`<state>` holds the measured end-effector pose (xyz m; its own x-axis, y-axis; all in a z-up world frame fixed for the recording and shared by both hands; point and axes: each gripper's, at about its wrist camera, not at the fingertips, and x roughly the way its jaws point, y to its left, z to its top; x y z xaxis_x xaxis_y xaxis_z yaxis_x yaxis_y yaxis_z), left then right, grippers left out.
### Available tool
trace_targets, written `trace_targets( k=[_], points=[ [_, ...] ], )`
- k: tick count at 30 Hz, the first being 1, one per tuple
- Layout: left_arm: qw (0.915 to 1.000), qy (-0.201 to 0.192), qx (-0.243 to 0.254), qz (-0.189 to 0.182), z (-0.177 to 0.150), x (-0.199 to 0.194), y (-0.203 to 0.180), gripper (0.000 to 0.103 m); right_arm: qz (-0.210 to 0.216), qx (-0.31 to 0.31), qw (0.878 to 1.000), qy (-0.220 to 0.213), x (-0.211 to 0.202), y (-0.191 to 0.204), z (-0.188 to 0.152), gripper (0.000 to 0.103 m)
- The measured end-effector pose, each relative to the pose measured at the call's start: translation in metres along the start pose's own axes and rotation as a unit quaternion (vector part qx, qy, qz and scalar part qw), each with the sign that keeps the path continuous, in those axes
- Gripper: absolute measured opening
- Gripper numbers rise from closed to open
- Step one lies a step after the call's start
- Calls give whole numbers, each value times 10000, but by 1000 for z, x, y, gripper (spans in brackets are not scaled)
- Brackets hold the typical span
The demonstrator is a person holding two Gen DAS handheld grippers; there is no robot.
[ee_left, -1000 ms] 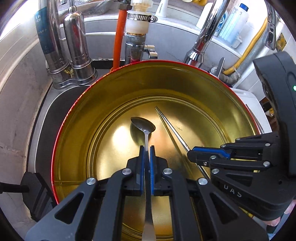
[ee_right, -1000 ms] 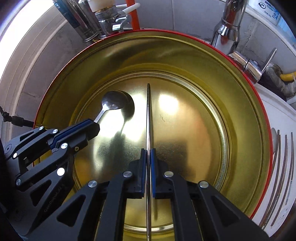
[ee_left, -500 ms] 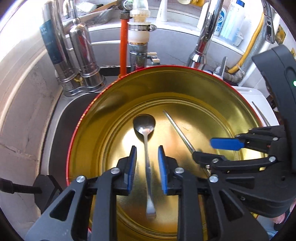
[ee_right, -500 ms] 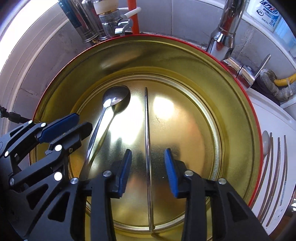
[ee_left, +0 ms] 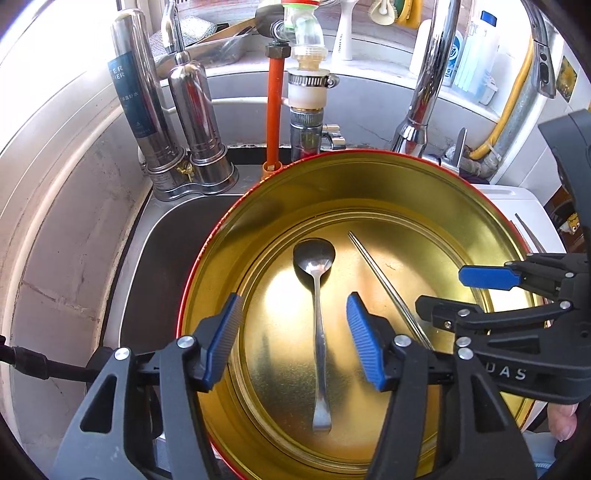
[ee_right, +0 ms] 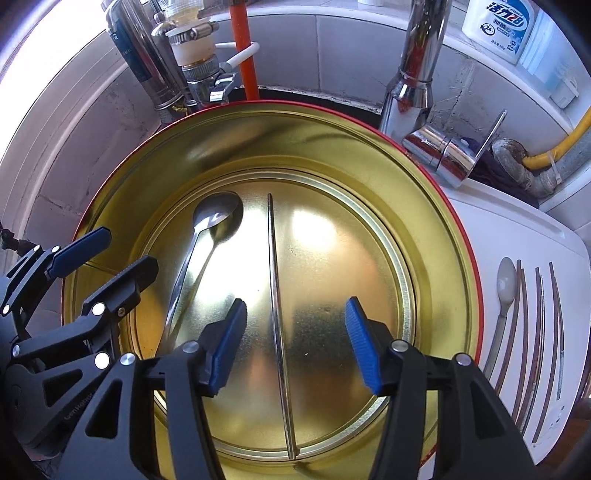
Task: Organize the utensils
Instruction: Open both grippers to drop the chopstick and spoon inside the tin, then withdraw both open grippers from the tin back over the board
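Observation:
A round gold tin with a red rim (ee_left: 369, 173) (ee_right: 443, 199) sits in the sink. A metal spoon (ee_left: 318, 325) (ee_right: 192, 258) lies flat on its bottom, bowl away from me. A metal chopstick (ee_left: 388, 288) (ee_right: 277, 314) lies beside it on the right. My left gripper (ee_left: 293, 336) is open above the spoon's handle and holds nothing; it also shows in the right wrist view (ee_right: 107, 254). My right gripper (ee_right: 295, 341) is open above the chopstick and holds nothing; it also shows in the left wrist view (ee_left: 454, 291).
A white board (ee_right: 517, 229) right of the tin carries a white spoon (ee_right: 505, 284) and several chopsticks (ee_right: 543, 339). Steel filter cylinders (ee_left: 192, 122), an orange pipe (ee_left: 275, 103), taps (ee_right: 413, 66) and a detergent bottle (ee_right: 498, 26) stand behind the sink.
Both grippers opened and let go: the spoon and the chopstick now lie on the tin's bottom. Both grippers have pulled back and up, jaws spread wide.

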<state>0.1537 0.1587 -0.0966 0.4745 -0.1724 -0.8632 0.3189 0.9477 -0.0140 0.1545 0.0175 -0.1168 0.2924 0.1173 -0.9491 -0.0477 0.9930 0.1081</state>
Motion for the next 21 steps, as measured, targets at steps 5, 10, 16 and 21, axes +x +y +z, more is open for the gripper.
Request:
trace_targets(
  k=[5,10,16,21],
  points=[
    [9998,-140,-156,60,0,-8,5,71,-81,36,9995,-300,-12,-6,-8,76],
    [9995,-212,-218,113,-2,-14,8,75,131,353,9970,-682,-30,-21,-18,88],
    [9984,-475,-317,-57,-5,-25,8,75,424,543,9890,-1308,-53,-26,-28,90],
    [9946,-891,-435,-303,-7,-42,5,80,537,715,9761,-1983,-76,-37,-41,92]
  ],
)
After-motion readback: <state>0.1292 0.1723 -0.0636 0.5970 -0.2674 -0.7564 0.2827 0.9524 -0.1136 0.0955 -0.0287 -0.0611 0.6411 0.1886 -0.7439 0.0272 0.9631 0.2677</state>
